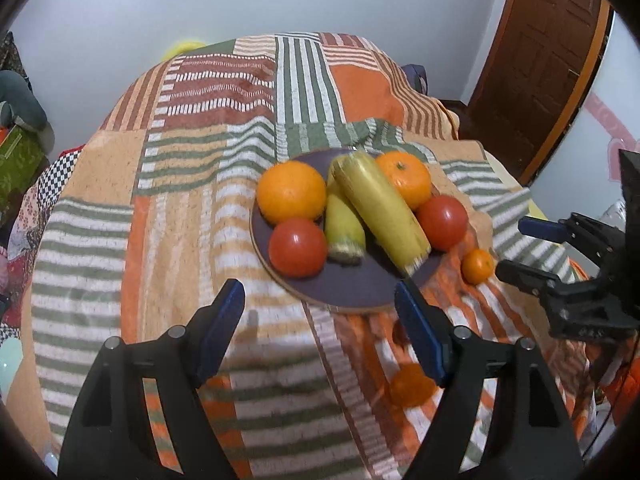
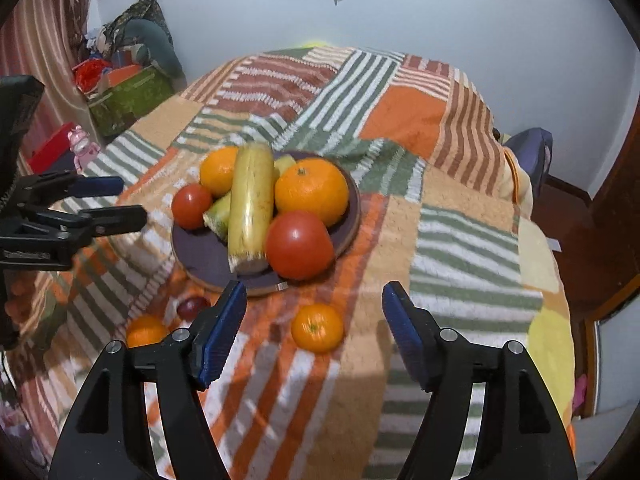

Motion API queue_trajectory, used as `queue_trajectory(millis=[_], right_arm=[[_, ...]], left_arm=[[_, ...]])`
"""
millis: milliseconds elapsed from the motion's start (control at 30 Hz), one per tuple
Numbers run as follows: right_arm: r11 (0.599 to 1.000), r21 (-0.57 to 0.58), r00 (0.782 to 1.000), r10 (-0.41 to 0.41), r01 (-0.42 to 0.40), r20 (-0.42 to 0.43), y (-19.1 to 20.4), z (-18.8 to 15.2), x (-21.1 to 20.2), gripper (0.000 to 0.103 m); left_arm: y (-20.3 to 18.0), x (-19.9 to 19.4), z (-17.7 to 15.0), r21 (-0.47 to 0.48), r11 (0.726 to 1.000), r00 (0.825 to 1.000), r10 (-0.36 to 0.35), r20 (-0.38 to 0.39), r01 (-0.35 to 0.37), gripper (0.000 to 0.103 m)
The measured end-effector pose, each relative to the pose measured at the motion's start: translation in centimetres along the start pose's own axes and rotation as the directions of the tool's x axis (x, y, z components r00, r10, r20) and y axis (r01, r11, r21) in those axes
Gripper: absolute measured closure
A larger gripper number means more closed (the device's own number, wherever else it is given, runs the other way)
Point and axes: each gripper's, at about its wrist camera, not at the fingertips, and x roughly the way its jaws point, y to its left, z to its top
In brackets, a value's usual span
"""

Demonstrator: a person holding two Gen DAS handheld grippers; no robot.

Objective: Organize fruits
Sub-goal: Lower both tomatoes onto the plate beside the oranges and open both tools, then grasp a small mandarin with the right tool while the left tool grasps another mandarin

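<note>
A dark purple plate (image 1: 344, 288) (image 2: 204, 256) on the striped cloth holds two oranges (image 1: 291, 192) (image 2: 312, 192), two tomatoes (image 1: 297, 247) (image 2: 299, 245) and two long yellow fruits (image 1: 380, 212) (image 2: 250, 204). A small orange (image 1: 477, 266) (image 2: 317, 327) lies on the cloth beside the plate. Another small orange (image 1: 412, 384) (image 2: 146, 330) lies nearer, with a small dark red fruit (image 2: 192, 306) by it. My left gripper (image 1: 320, 312) is open and empty in front of the plate. My right gripper (image 2: 314, 304) is open and empty just above the small orange.
The striped patchwork cloth (image 1: 180, 240) covers a rounded table that drops off at all sides. A wooden door (image 1: 540, 60) stands at the right. A green box (image 2: 128, 100) with clutter sits on the floor at the left.
</note>
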Motion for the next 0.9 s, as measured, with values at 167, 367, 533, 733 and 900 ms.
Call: queue_trajectory(millis=[167,367,533,733,900], right_arm=[[1.0,0.017,0.999,0.003,-0.002,-0.047,-0.6,-1.2,1.2,0.036],[0.998,0.06,0.997,0.033,-0.029,-0.065,-0.7,-1.2,2.8,0.038],[0.997,0.054,0.991,0.056,-0.049,-0.12,-0.5,-1.4,4.3,0.07],[0.996,0.062,0.993,0.075,-0.07,-0.087,-0.6,-2.3,2.7,0.07],[0.994,0.07,0.994,0.092,-0.088,-0.053,-0.6,-2.6,0.7,0.07]], left_arm=[[-0.5,-0.1,-1.8,0.005,1.0,0.999,-0.02,-0.03,0.02,0.026],[-2.0,0.8,-2.9,0.026,0.999,0.996,-0.045,-0.071,0.047,0.026],[-3.2,1.3,-3.5,0.052,0.997,0.994,-0.058,-0.09,0.063,0.031],[-4.3,1.8,-4.3,0.057,0.994,0.989,-0.09,-0.121,0.097,0.037],[-4.6,2.4,-5.0,0.032,0.992,0.982,-0.115,-0.148,0.121,0.046]])
